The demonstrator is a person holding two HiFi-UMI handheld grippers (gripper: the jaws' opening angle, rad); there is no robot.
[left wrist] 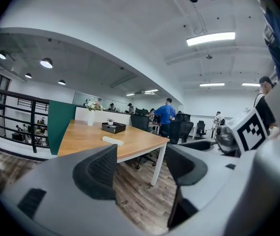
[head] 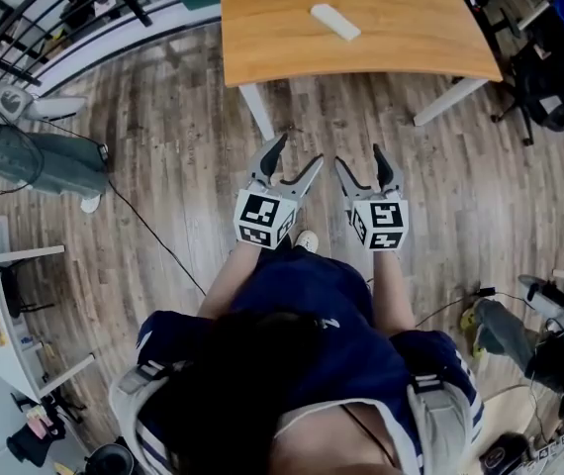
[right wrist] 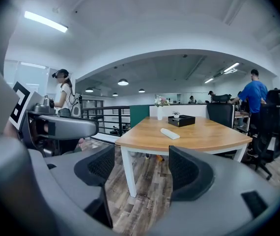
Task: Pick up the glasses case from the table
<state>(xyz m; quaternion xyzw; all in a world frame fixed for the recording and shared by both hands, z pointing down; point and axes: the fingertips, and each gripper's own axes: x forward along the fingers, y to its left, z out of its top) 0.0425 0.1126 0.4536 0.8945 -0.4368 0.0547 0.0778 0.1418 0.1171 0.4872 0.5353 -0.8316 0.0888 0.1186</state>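
Note:
A white glasses case lies on the wooden table, also visible as the glasses case in the left gripper view and the glasses case in the right gripper view. Both grippers hover over the floor, well short of the table's near edge. My left gripper is open with nothing between its fingers. My right gripper is open and empty too. They sit side by side, pointing toward the table.
A black tray and a vase of flowers stand farther back on the table. White table legs reach the wood floor. Office chairs are at the right, a grey bag and cable at the left. People stand in the background.

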